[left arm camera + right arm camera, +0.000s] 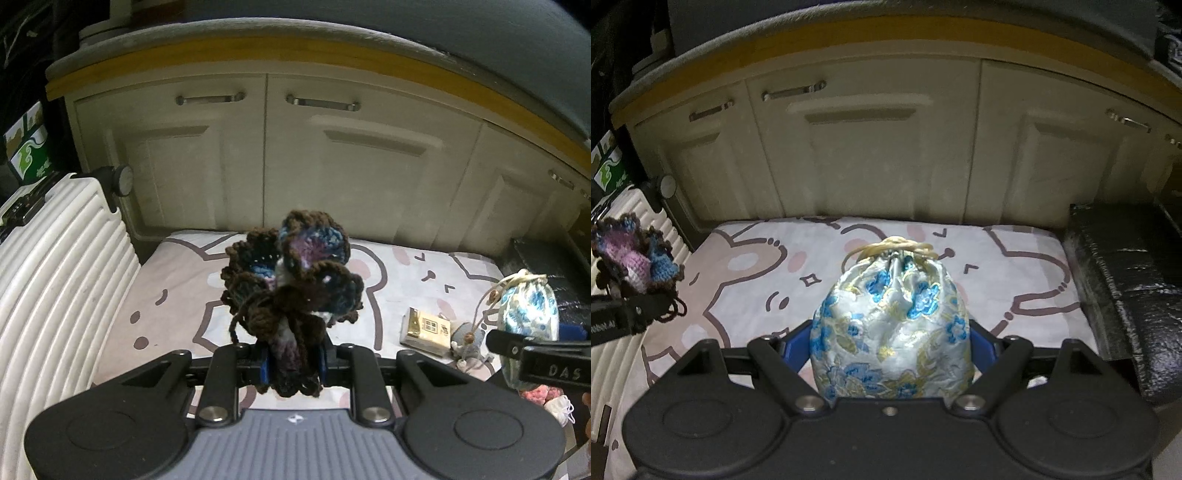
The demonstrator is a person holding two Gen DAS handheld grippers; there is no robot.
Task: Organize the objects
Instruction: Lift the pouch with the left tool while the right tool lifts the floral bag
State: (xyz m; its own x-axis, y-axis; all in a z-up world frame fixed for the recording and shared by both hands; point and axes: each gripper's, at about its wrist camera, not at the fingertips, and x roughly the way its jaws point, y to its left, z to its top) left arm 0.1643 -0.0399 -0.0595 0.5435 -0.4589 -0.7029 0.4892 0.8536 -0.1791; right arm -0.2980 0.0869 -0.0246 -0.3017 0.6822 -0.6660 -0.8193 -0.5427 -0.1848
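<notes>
My left gripper [293,360] is shut on a crocheted piece [291,280] of brown, blue and purple yarn, held up above the bed. The same crocheted piece [631,258] shows at the left edge of the right wrist view. My right gripper [890,343] is shut on a silver drawstring pouch [892,325] with blue flowers, its blue pads pressed on both sides. That pouch [528,317] and the right gripper [535,354] appear at the right of the left wrist view.
A bed sheet [768,273] with cartoon rabbits lies below. A small gold box [426,330], a grey trinket with beaded cords [467,338] and pink knitted bits [535,395] lie on it. A white ribbed suitcase [55,295] stands left, cream cabinets [295,158] behind, a black block [1126,295] right.
</notes>
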